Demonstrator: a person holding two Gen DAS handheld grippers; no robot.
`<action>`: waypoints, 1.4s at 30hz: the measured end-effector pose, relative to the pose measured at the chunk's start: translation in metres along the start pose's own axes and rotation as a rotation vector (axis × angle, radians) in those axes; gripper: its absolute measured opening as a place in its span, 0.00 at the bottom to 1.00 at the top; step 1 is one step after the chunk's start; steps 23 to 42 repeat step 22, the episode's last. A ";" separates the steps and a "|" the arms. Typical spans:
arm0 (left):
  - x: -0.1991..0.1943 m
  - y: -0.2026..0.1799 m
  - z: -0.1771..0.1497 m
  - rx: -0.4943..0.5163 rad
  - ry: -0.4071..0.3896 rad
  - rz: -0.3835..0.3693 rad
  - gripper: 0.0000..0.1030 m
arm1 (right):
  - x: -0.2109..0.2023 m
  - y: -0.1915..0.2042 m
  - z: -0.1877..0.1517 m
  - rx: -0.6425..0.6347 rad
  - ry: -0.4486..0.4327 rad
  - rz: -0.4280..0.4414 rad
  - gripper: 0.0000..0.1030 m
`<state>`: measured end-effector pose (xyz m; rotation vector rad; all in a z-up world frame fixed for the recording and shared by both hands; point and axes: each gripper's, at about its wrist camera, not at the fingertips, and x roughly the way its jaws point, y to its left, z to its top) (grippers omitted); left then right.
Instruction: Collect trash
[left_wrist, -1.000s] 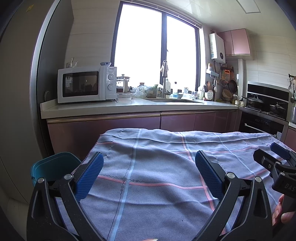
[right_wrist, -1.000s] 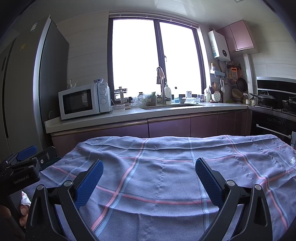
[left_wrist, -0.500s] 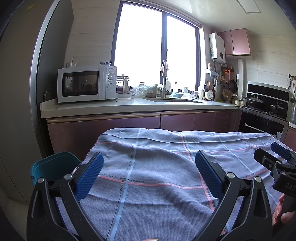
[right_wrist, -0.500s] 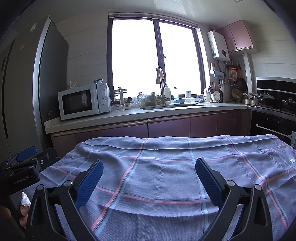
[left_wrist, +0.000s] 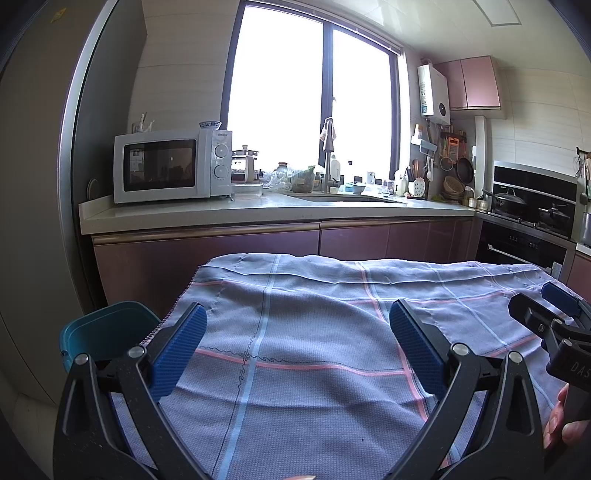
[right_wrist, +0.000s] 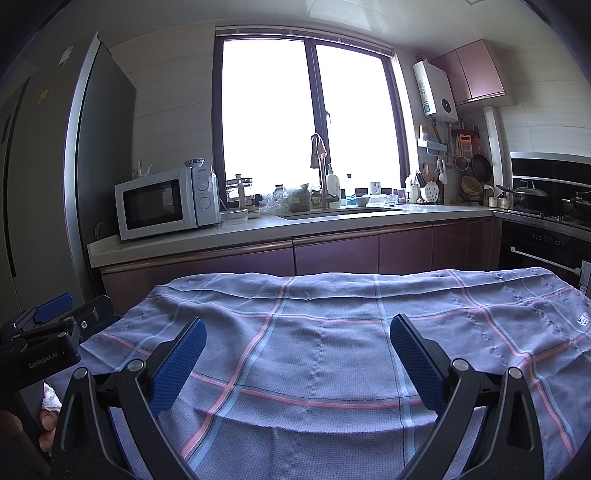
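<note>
Trash: unseen | both tongs (left_wrist: 297, 343) (right_wrist: 297, 349) still agape, unmoved over cloth (left_wrist: 314, 332)

Grey-blue checked cloth (left_wrist: 314, 350) on the worktop lies flat, open passage ahead of both wide-open claws: left claw (left_wrist: 299, 339), right claw (right_wrist: 298, 349). Teal plastic bin (left_wrist: 101, 330) sits just off the cloth's left edge. Purple cabinet fronts (right_wrist: 332, 254) block the far side.

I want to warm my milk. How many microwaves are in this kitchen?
1. The white microwave stands on the counter at its left end, next to the tall grey fridge, left of the sink. Cupboards could hide another.
</note>
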<state>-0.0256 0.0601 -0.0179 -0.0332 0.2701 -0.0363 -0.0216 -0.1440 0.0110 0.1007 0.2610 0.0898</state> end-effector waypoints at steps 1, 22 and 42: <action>0.000 0.000 0.000 0.000 0.001 -0.001 0.95 | 0.000 0.000 0.000 0.000 0.000 0.000 0.93; 0.079 -0.006 -0.001 -0.021 0.319 -0.069 0.95 | 0.006 -0.041 0.007 0.020 0.058 -0.094 0.93; 0.079 -0.006 -0.001 -0.021 0.319 -0.069 0.95 | 0.006 -0.041 0.007 0.020 0.058 -0.094 0.93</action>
